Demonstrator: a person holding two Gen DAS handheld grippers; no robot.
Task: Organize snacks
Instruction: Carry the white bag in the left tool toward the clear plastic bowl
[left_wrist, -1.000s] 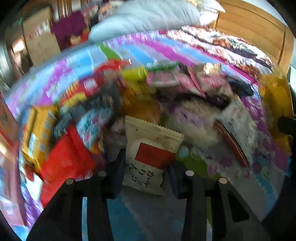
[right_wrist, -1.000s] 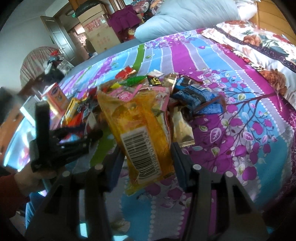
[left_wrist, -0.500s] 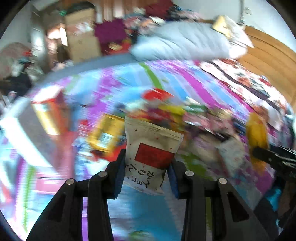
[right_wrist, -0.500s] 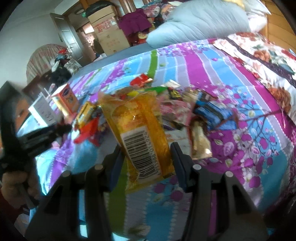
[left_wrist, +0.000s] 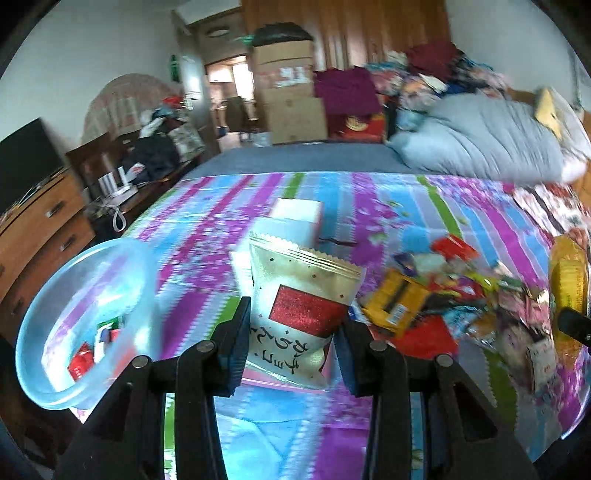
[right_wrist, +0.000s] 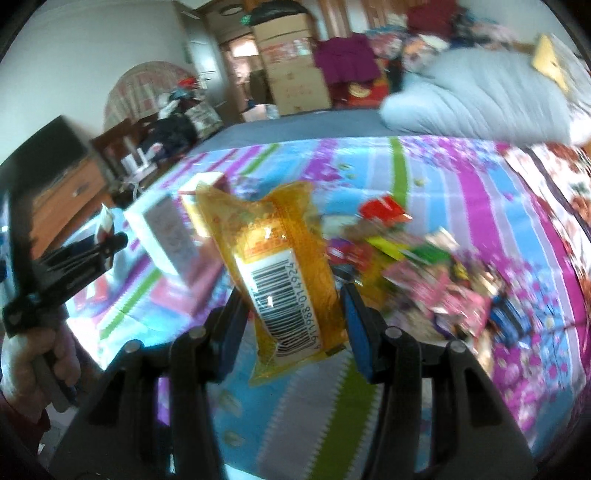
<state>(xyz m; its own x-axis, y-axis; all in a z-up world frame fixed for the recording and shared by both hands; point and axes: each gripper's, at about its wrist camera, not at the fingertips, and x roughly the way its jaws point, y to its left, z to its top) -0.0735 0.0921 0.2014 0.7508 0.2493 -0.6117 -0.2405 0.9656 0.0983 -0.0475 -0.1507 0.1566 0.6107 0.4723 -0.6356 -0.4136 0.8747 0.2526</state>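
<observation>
My left gripper (left_wrist: 291, 336) is shut on a gold and white snack packet (left_wrist: 301, 310) with a red square, held above the bed. My right gripper (right_wrist: 293, 317) is shut on an orange snack bag (right_wrist: 280, 269) with a barcode, also lifted. The pile of mixed snacks (left_wrist: 454, 299) lies on the striped bedspread to the right of the left gripper, and the same snack pile (right_wrist: 417, 273) sits right of the orange bag. A clear plastic bowl (left_wrist: 48, 369) holding a few small packets is at lower left. The left gripper (right_wrist: 74, 258) shows at the left of the right wrist view.
White boxes (left_wrist: 295, 218) stand on the bedspread behind the gold packet; the white boxes (right_wrist: 166, 236) also show left of the orange bag. A grey duvet (left_wrist: 487, 140) lies at the bed's far end. Drawers (left_wrist: 40, 229), cartons and clothes crowd the room's left and back.
Both grippers have risen and swung left with their packets. The snack pile has slid to the right in both views, and the clear bowl and white boxes have come into sight.
</observation>
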